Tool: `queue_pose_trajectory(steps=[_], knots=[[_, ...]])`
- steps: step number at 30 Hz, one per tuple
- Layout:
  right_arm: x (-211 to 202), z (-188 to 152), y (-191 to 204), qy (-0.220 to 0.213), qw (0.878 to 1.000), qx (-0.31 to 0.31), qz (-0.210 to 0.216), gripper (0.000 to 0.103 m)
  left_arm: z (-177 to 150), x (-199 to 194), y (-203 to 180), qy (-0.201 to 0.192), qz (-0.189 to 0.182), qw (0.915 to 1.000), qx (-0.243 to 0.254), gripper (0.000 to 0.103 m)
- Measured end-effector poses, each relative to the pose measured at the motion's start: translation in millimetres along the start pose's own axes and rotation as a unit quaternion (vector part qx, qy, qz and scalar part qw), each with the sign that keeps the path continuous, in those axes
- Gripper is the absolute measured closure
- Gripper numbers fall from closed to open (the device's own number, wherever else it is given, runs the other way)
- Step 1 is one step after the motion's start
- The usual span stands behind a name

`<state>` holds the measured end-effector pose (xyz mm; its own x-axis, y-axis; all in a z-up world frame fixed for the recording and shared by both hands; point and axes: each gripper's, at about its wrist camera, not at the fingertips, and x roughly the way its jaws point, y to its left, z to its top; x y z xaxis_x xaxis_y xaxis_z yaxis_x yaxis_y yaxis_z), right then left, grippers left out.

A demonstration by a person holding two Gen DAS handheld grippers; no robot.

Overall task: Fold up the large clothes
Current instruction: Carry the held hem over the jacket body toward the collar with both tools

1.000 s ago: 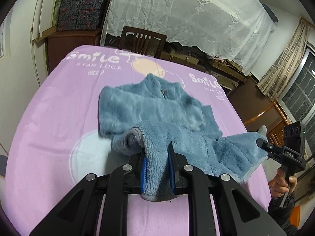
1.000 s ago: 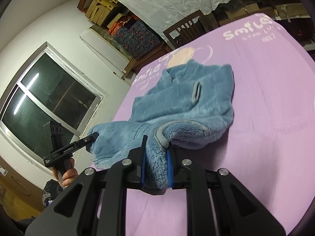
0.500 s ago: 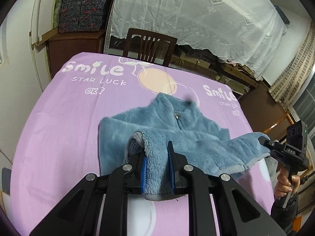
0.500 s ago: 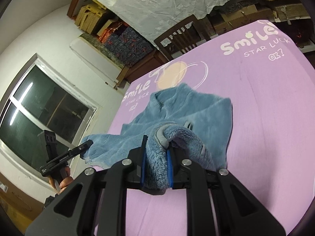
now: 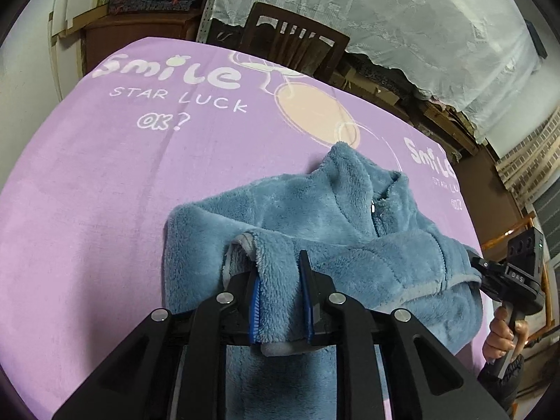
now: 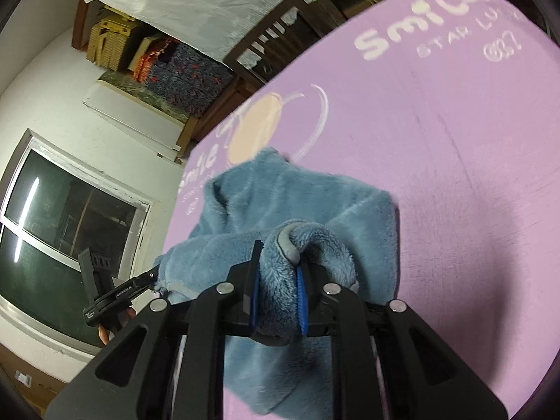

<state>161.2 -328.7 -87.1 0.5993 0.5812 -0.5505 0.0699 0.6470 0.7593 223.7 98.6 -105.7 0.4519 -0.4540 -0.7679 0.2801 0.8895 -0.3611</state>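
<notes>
A blue fleece jacket lies on the purple printed sheet, collar toward the far side, its lower part lifted and carried over the body. My left gripper has a thick bunch of the hem between its blue pads; its jaws are opening while the pads still press the fleece. My right gripper is shut on the other hem corner of the jacket. Each gripper shows in the other's view, pinching the hem edge: the right gripper and the left gripper.
A dark wooden chair stands at the table's far edge, under a white lace cloth. A window and stacked boxes fill the left wall. A hand grips the right handle. Purple sheet spreads around the jacket.
Both grippers have moved toward the far side and sunk, carrying the hem over the jacket's body. The stretched hem now hangs close over the chest, near the collar.
</notes>
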Motion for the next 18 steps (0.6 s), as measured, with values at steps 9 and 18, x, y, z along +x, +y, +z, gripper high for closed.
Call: queue_pose_trajectory(steps=[9, 18], knots=[[-12, 1, -2, -0.007, 0.998, -0.022, 0.052, 0.072, 4, -63, -7, -0.085, -0.009, 0.996, 0.024, 0.025], [-56, 9, 8, -0.083, 0.993, -0.065, 0.05, 0.043, 3, -62, 9, -0.094, 0.017, 0.995, 0.028, 0.024]])
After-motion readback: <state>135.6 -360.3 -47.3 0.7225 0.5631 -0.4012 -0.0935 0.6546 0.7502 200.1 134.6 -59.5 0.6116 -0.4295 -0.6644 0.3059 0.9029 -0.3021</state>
